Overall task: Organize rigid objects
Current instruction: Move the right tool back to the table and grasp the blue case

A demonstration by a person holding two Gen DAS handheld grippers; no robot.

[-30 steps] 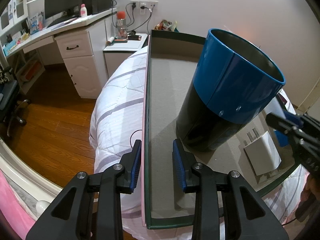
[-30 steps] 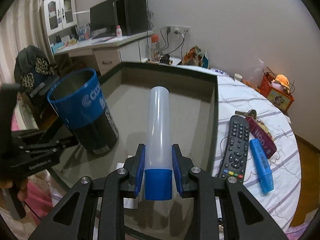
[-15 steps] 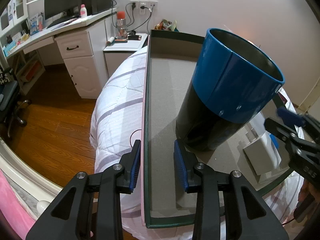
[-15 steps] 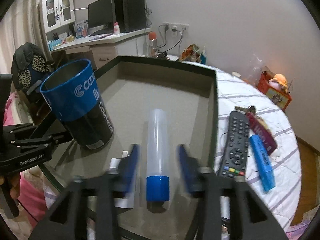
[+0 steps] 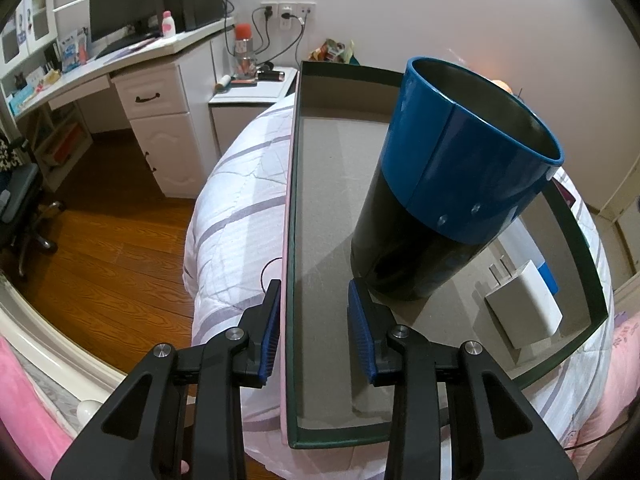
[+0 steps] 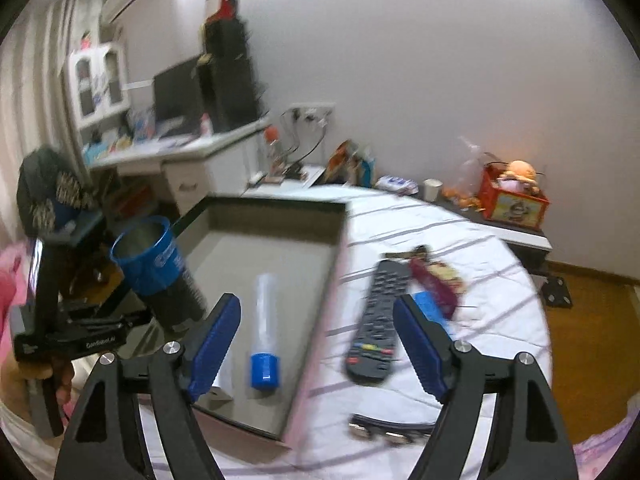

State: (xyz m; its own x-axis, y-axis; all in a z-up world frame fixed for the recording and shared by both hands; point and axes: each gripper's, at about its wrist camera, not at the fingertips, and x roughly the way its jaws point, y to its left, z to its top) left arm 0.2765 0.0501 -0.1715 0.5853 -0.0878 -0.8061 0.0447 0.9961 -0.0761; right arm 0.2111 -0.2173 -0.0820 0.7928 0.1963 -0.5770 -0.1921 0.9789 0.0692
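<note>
A: How is the left gripper [image 5: 314, 320] set?
B: Its jaws are held narrow astride the left wall of the box [image 5: 289, 240], one finger outside, one inside; whether the wall is pinched cannot be told. The blue-and-black canister [image 5: 452, 184] is seen upright inside the box, just beyond the inner finger, with a white charger [image 5: 524, 304] beside it.

A: And the right gripper [image 6: 316, 344]?
B: Its jaws have just been opening and are spread wide, with nothing gripped. The clear tube with a blue cap [image 6: 266, 336] is left lying on the box floor. On the striped bedcover [image 6: 472, 256], to the right, a remote control [image 6: 374, 320] is seen.
</note>
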